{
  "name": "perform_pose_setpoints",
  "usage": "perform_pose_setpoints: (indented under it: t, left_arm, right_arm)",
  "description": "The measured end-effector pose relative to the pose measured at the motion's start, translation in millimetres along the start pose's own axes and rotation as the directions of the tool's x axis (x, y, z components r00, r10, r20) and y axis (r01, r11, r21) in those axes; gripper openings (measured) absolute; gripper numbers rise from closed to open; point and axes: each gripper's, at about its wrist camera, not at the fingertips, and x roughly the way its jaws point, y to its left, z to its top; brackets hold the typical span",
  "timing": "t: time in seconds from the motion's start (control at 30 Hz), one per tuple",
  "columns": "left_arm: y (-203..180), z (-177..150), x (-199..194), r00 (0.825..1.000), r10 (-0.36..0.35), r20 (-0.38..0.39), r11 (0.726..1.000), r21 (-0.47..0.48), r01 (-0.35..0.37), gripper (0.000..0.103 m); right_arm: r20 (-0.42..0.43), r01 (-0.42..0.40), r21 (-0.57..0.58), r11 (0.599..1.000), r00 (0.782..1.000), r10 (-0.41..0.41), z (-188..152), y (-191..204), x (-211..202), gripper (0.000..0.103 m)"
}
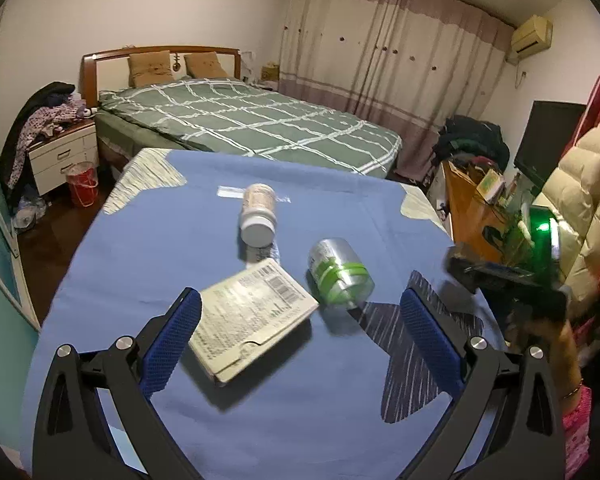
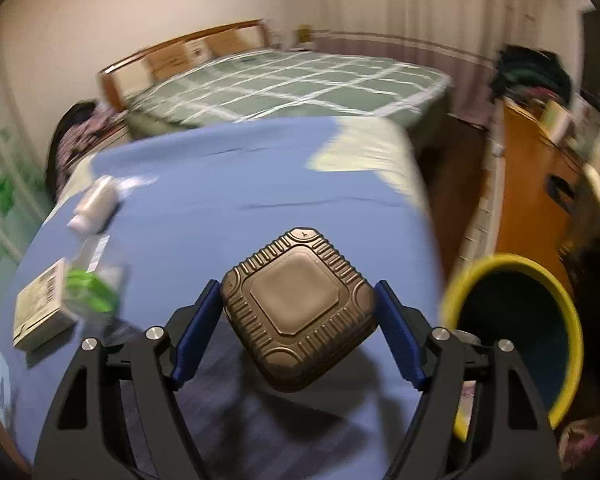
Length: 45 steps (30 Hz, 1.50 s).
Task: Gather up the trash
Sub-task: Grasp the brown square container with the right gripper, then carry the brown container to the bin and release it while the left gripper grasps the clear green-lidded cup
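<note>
Right wrist: brown container (image 2: 298, 308) between tongs (image 2: 298, 312).

A flat box (image 1: 249, 316) lying beside the green-banded can (image 1: 340, 272) carries a barcode and fine print, too small to read.

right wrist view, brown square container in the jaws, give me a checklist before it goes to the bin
1. Grip: the right gripper has both blue pads against the sides of the brown ribbed square plastic container: ok.
2. Container off the blue tablecloth: shadow beneath suggests lifted, cannot tell for sure.
3. Bin in reach: the yellow-rimmed round bin sits to the right of the table, mouth facing the camera: ok.
4. Bin room: inside is dark: cannot tell.
5. Left gripper free: jaws open, nothing between the pads: ok.
6. Remaining trash: flat printed cardboard box, green-banded clear can and white-capped bottle still on the cloth: not ok.
</note>
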Motion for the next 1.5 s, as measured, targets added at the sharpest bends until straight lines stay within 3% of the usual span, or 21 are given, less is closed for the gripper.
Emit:
perform_pose_setpoints:
  t: [0.17,0.37,0.47,0.9,1.1,1.23,1.5]
  left_arm:
    - [-12.8,-3.2,19.2,0.999,-0.009,-0.032,1.0,0.019,0.01,0.098]
    - [-27.7,-6.6,46.4,0.998,0.015,-0.069,0.999,0.041,-0.012,0.098]
    - [-34.2,-7.3,57.8,0.996,0.033,-0.086,0.998,0.052,-0.028,0.098]
    - [-46.1,12.8,122.9,0.983,0.037,-0.182,0.998,0.06,-0.027,0.097]
    - [-55.6,26.6,156.4,0.967,0.089,-0.237,0.994,0.088,-0.07,0.083]
    - [-58.4,34.4,175.1,0.955,0.131,-0.265,0.989,0.105,-0.107,0.081]
    - [-71.0,34.0,200.7,0.937,0.155,-0.312,0.979,0.179,-0.102,0.071]
  right_arm:
    - [-0.014,0.121,0.147,0.982,0.993,-0.12,-16.1,-80.1,-10.7,0.073]
    - [-0.059,0.246,0.245,0.938,0.969,-0.239,-33.1,-141.8,-7.9,0.074]
    - [-0.06,0.27,0.274,0.923,0.963,-0.264,-39.6,-158.2,-8.2,0.083]
    - [-0.025,0.23,0.28,0.932,0.972,-0.232,-43.1,-158.8,-13.9,0.085]
    - [-0.029,0.22,0.284,0.933,0.975,-0.221,-43.8,-158.6,-14.8,0.085]
    - [-0.031,0.215,0.289,0.933,0.976,-0.216,-45.3,-161.1,-14.9,0.085]
    - [-0.04,0.202,0.291,0.935,0.979,-0.199,-49.3,-164.6,-13.5,0.085]
